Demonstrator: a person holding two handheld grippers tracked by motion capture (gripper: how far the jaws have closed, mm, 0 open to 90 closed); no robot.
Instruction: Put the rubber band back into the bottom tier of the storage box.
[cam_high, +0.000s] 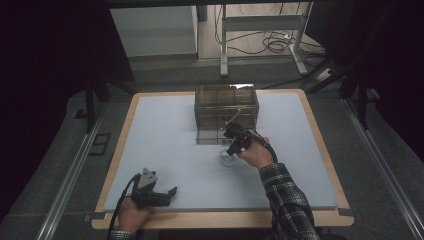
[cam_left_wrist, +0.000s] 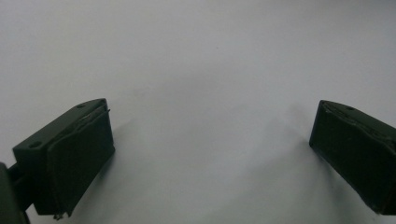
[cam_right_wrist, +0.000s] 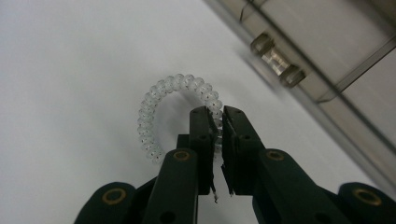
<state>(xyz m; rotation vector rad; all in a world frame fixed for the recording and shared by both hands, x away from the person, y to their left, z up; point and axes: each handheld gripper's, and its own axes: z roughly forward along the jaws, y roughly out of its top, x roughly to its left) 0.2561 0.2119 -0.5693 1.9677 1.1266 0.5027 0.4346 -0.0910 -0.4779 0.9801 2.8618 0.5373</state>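
A ring of clear beads, a bracelet (cam_right_wrist: 180, 80), lies on the pale table mat (cam_right_wrist: 70, 93). My right gripper (cam_right_wrist: 218, 112) is shut on its near side, with the strand pinched between the two black jaws. From the high view the right gripper (cam_high: 231, 150) points down at the bracelet (cam_high: 224, 159), just in front of a smoky clear box (cam_high: 226, 107). My left gripper (cam_high: 172, 191) rests low near the table's front left. In the left gripper view its jaws (cam_left_wrist: 205, 140) stand wide apart with bare mat between them.
The clear box has several compartments, and its lowest drawer (cam_high: 212, 136) is pulled out toward the bracelet. A metal handle (cam_right_wrist: 278, 60) shows on the box front. The mat (cam_high: 165, 140) is edged by a wooden rim (cam_high: 220, 219). Cables and a metal frame (cam_high: 260, 25) lie beyond.
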